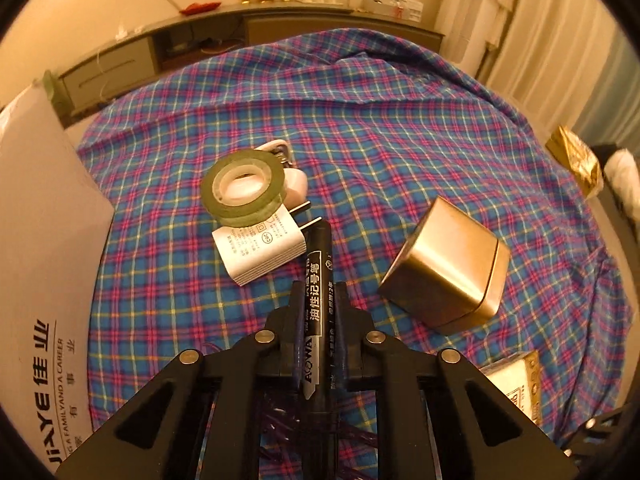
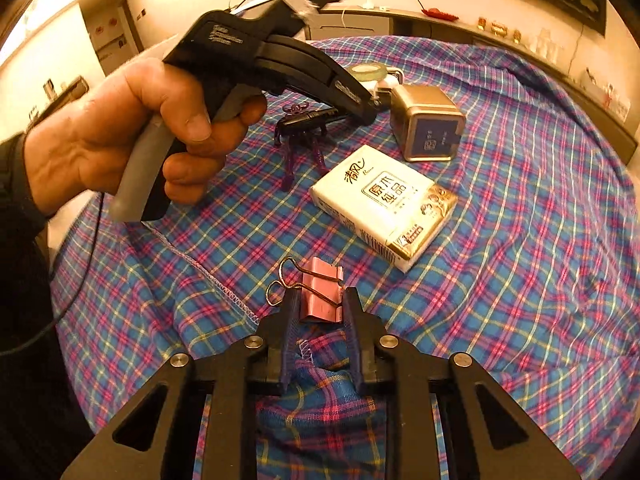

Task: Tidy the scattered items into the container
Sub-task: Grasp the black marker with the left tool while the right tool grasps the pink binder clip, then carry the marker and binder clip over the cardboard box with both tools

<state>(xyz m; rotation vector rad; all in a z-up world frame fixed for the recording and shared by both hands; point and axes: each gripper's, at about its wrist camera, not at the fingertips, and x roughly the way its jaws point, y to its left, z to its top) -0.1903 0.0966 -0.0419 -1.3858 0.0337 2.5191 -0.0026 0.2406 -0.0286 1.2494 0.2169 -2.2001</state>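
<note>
Scattered items lie across a plaid cloth [image 1: 400, 128], and the likely container, a cardboard box [image 1: 44, 240] printed "JIAYE" and "A FAMILY AND A CAREER", fills the left edge of the left wrist view; largest of the loose things is a tissue pack [image 2: 386, 204] at the centre right of the right wrist view, soft and light, best taken across its short sides, with Chinese print on its face; a metal tin [image 1: 444, 272] lies on its side at the centre right of the left wrist view, stiff and probably smooth enough to slip, so a hold across its flat walls looks safest; a roll of tape [image 1: 244, 188] rests on top of a white plug adapter [image 1: 260, 248] just left of centre, both light and rigid, the adapter bearing small print too fine to read; a black marker [image 1: 318, 280] lettered "AQWA" with Chinese characters runs up the lower middle, and the left gripper [image 1: 318, 300] is clamped tight on its barrel, which is stiff and round and may roll in the pads; smallest is a pink binder clip [image 2: 322, 296] at the lower middle of the right wrist view, hard and light, and the right gripper [image 2: 322, 304] is closed on its flat sides with the wire handles sticking out to the left.
</note>
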